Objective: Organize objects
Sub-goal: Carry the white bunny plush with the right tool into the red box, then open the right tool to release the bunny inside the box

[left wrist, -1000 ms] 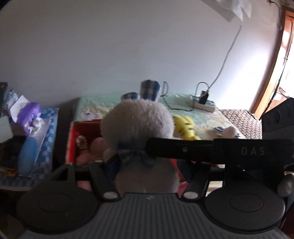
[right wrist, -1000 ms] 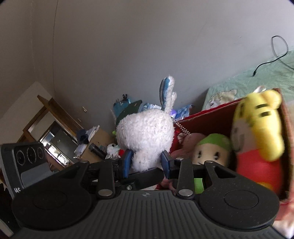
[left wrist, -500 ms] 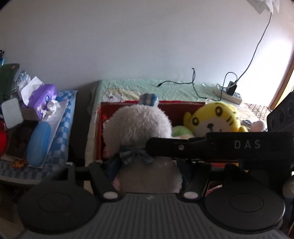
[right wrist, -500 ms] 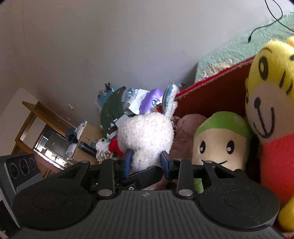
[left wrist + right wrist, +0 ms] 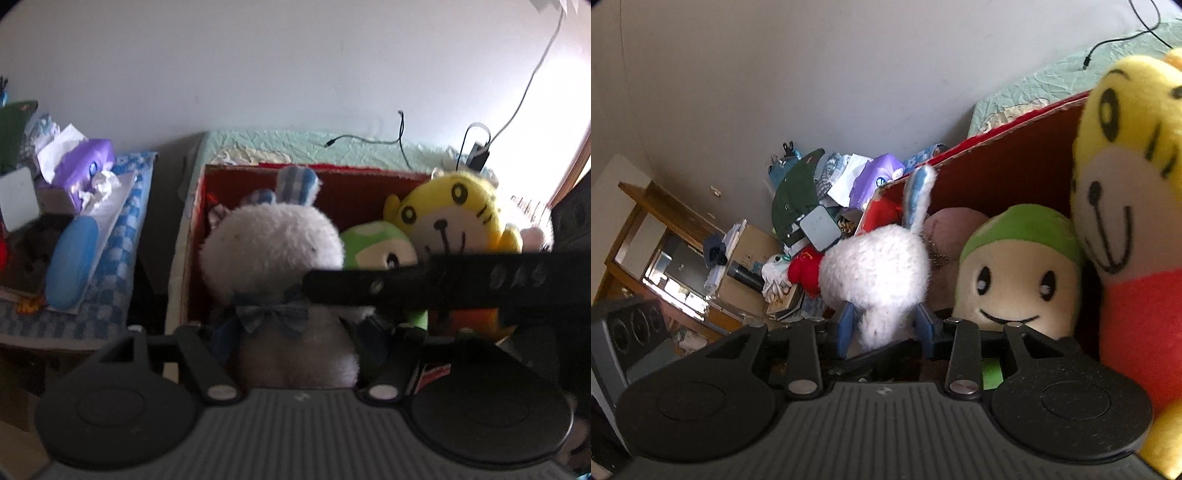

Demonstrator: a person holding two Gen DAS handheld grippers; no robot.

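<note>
A white rabbit plush (image 5: 273, 243) with blue checked ears and bow sits low at the left end of the red box (image 5: 354, 184). My left gripper (image 5: 299, 339) grips its body, jaws starting to open, pads still against the fur. In the right wrist view the rabbit (image 5: 879, 269) stands between my right gripper (image 5: 885, 325)'s blue pads; those jaws are opening, with gaps on both sides. A yellow tiger plush (image 5: 1123, 184) and a green-capped plush (image 5: 1019, 273) fill the box's right part. A pink plush (image 5: 949, 229) lies behind the rabbit.
Left of the box, a side table with a blue checked cloth (image 5: 122, 236) holds a purple tissue pack (image 5: 85, 166) and a blue case (image 5: 70, 262). Cables lie on the green bed cover (image 5: 295, 144) behind the box. A wooden shelf (image 5: 646, 229) stands far left.
Both grippers came down with the rabbit into the left end of the red box. The right gripper's pads have spread away from the rabbit's fur.
</note>
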